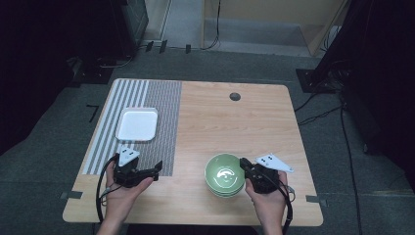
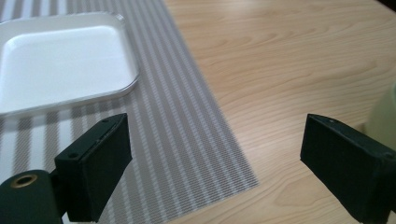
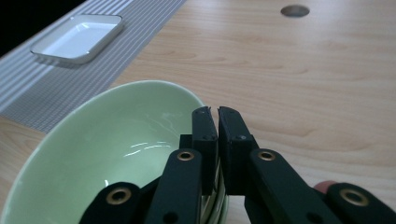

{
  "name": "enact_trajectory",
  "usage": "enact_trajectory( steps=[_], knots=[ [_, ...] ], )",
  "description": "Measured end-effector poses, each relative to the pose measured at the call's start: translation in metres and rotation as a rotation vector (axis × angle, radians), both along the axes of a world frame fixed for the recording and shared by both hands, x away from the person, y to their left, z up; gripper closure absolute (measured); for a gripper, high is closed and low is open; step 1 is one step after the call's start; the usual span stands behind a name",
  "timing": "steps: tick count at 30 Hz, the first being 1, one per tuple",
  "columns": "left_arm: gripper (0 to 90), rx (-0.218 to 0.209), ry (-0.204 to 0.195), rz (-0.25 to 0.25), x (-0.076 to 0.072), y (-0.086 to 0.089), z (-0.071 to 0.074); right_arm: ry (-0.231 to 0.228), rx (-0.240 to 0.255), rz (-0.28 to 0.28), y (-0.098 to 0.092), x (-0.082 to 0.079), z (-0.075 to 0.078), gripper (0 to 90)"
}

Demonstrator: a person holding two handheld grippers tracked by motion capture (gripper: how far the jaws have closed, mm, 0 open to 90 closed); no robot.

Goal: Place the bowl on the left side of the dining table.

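The right gripper (image 3: pixel 218 114) was clamped on the near-right rim of the green bowl (image 1: pixel 224 172), one jaw inside the wall and one outside, with just a sliver of gap between them. In the right gripper view the rim passed under the jaws, and more rims showed below it, so the bowl looked to be the top one of a small stack; how many lay under it could not be told. The stack stood on the bare wood of the table (image 1: pixel 230 122), near the front edge and right of centre.

The left gripper (image 1: pixel 157 170) hovered to the left of the bowl, its jaws spread wide with nothing between them. It pointed towards the bowl, over the near corner of the striped mat (image 1: pixel 161 107). In the left gripper view a pale green edge, probably the bowl, showed just past the right jaw.

Farther back, left of the bowl and well apart from it, a white tray (image 1: pixel 137 124) lay empty on the mat. Beyond the bowl a small round hole (image 1: pixel 235 96) sat near the table's far edge.

The grasp seemed to be just made, so the step in hand was likely lifting the top bowl off the stack. The next move called for a straight, level lift so the rim would not slip and the lower bowls would not drag along; the left gripper could steady them.
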State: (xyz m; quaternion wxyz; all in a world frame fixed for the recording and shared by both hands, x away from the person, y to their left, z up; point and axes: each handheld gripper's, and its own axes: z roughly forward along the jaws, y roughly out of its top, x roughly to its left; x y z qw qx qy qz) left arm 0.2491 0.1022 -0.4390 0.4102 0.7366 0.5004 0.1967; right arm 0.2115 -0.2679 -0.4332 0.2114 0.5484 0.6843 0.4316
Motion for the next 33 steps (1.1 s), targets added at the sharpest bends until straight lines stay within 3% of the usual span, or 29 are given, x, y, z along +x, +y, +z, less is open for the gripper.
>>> enact_trajectory(
  steps=[2,3,4,6,7,9,11,12,15,18,21,23,26,28,31,32,33],
  knots=[
    [8.3,-0.001,-0.004,-0.025,0.001,-0.008,0.001,0.025,0.03,-0.01,-0.002,0.001,0.001,77.6],
    [8.3,-0.001,-0.004,-0.025,0.001,-0.008,0.001,0.025,0.03,-0.01,-0.002,0.001,0.001,77.6],
    [8.4,-0.007,0.001,-0.051,0.002,-0.016,0.001,0.049,-0.003,-0.008,0.002,0.0,0.002,70.6],
    [8.3,-0.01,0.004,-0.062,0.003,-0.02,0.0,0.047,-0.015,-0.001,0.003,0.0,0.002,70.1],
    [8.3,-0.014,0.006,-0.073,0.003,-0.023,-0.001,0.062,-0.061,-0.009,0.009,0.0,0.001,68.2],
    [8.3,-0.02,0.01,-0.087,0.002,-0.027,-0.002,0.069,-0.075,-0.006,0.011,0.0,0.0,69.2],
    [8.4,-0.02,0.009,-0.108,0.0,-0.033,-0.004,0.06,-0.118,-0.028,0.013,0.0,-0.002,80.6],
    [8.4,-0.025,0.009,-0.112,0.0,-0.034,-0.003,0.048,-0.127,-0.032,0.013,0.0,-0.003,82.1],
    [8.8,-0.039,0.008,-0.12,-0.001,-0.036,-0.003,0.036,-0.089,-0.013,0.009,0.0,-0.005,85.6],
    [8.8,-0.038,0.009,-0.121,-0.001,-0.036,-0.004,-0.017,-0.094,0.013,0.008,-0.001,-0.007,85.7],
    [8.8,-0.041,0.01,-0.12,-0.001,-0.036,-0.004,-0.15,-0.138,0.057,0.011,-0.006,-0.008,85.6],
    [8.8,-0.042,0.01,-0.119,-0.001,-0.035,-0.004,-0.161,-0.137,0.055,0.011,-0.006,-0.008,85.6],
    [8.8,-0.044,0.011,-0.116,0.0,-0.034,-0.005,-0.143,-0.096,0.05,0.009,-0.005,-0.008,84.8],
    [8.8,-0.046,0.016,-0.118,0.0,-0.034,-0.005,-0.073,-0.056,0.028,0.006,-0.003,-0.005,81.4],
    [8.8,-0.048,0.018,-0.123,0.0,-0.035,-0.006,-0.046,-0.057,0.009,0.007,-0.003,-0.004,78.3],
    [8.8,-0.049,0.02,-0.128,0.0,-0.036,-0.006,0.017,-0.074,0.01,0.011,0.0,-0.004,76.2],
    [8.8,-0.049,0.02,-0.128,0.0,-0.036,-0.006,0.017,-0.074,0.01,0.011,0.0,-0.004,76.2]
  ],
)
